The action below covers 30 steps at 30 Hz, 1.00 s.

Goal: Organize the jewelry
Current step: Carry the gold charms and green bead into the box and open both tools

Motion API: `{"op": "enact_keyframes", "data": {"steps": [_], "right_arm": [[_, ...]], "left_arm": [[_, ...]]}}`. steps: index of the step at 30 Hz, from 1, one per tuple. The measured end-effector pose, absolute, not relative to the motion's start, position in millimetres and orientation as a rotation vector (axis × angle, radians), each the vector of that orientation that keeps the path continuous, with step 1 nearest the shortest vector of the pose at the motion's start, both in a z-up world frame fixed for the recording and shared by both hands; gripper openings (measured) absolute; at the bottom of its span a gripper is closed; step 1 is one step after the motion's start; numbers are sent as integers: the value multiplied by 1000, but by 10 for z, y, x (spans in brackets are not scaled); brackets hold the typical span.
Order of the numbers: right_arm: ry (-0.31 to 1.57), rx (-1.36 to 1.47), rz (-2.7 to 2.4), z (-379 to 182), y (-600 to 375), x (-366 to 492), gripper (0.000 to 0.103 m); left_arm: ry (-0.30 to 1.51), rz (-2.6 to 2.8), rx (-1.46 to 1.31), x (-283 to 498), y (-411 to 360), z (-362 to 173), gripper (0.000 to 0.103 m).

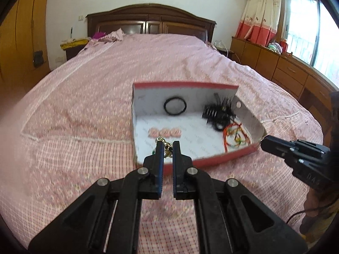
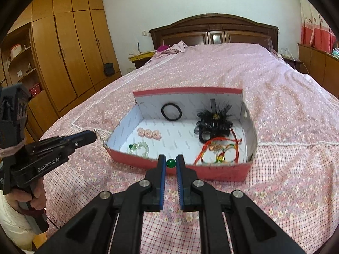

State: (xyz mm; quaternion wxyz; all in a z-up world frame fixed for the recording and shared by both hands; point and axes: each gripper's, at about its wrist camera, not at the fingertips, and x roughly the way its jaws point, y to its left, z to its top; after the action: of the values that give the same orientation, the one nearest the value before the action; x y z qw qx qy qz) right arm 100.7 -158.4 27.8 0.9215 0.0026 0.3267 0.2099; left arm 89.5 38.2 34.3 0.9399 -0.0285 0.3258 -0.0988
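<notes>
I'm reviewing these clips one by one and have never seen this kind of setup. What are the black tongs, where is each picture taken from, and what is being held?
There is no robot here. A person holds a hand-operated gripper in each hand, and each gripper carries a wide-angle camera looking forward along its two fingers. One picture is from the left gripper, the other from the right gripper; each also shows its partner at the side.

On the bed sits an open red box holding a black hair tie, a black feathered clip, pink beads, pale green beads and coloured cords.

The left gripper is shut on a small gold trinket. The right gripper is shut on a green bead.
</notes>
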Motion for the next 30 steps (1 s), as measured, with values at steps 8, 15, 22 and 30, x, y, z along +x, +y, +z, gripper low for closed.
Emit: {"op": "enact_keyframes", "data": {"steps": [8, 15, 22, 30], "right_arm": [[648, -13, 429, 347, -1508, 1236, 11], [671, -21, 410, 225, -1477, 1474, 11], [737, -21, 374, -41, -1486, 1667, 11], [790, -28, 346, -208, -1502, 1788, 11]], "left_arm": [[651, -206, -39, 1187, 294, 401, 0], [700, -184, -57, 1475, 248, 175, 0], [760, -157, -62, 1665, 203, -85, 0], [815, -142, -65, 1784, 181, -286, 0]]}}
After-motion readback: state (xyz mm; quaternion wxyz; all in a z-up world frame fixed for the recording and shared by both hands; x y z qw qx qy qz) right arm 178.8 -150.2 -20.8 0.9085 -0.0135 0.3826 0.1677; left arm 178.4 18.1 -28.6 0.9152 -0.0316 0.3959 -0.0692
